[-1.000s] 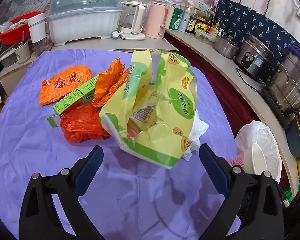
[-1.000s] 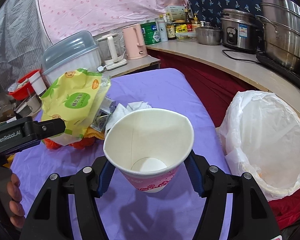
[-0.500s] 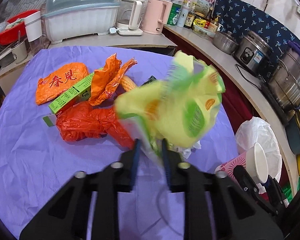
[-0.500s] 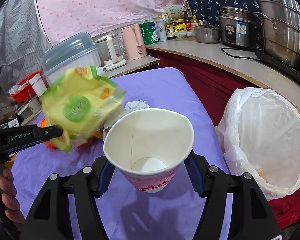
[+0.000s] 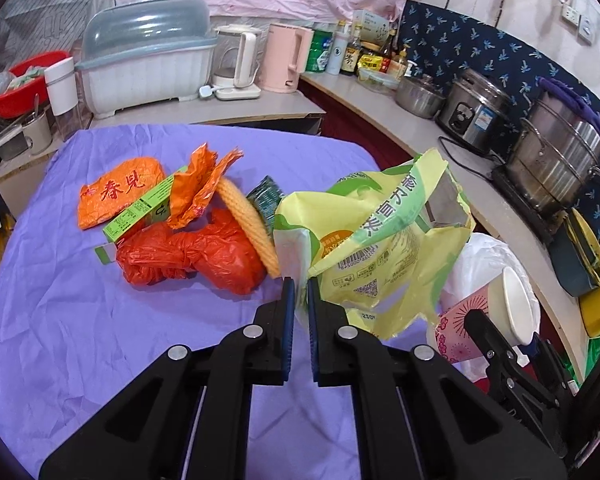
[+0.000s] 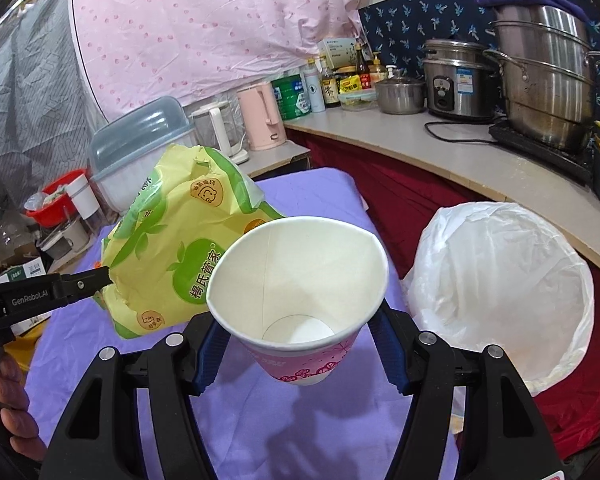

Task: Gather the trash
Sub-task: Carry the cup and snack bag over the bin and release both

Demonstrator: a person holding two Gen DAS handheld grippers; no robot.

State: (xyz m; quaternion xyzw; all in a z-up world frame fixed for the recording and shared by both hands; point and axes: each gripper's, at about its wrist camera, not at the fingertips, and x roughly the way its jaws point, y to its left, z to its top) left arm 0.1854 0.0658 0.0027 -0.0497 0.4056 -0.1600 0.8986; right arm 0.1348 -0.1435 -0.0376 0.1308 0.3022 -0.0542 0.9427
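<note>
My left gripper is shut on the edge of a yellow-green plastic bag, which hangs lifted above the purple table. The same yellow-green bag shows at the left of the right wrist view, pinched by the left gripper. My right gripper is shut on a pink paper cup, upright and empty. A bin lined with a white bag stands just right of the cup. On the table lie an orange packet, a green box, a torn orange wrapper, a red plastic bag and a corn cob.
A white dish box with a grey lid, kettles and bottles stand on the counter behind the table. Steel pots and a rice cooker line the counter on the right. A person's hand holds the left gripper.
The left gripper closed on the yellow-green bag and lifted it off the pile toward the right, uncovering the corn cob. The right gripper with the cup rose a little.
</note>
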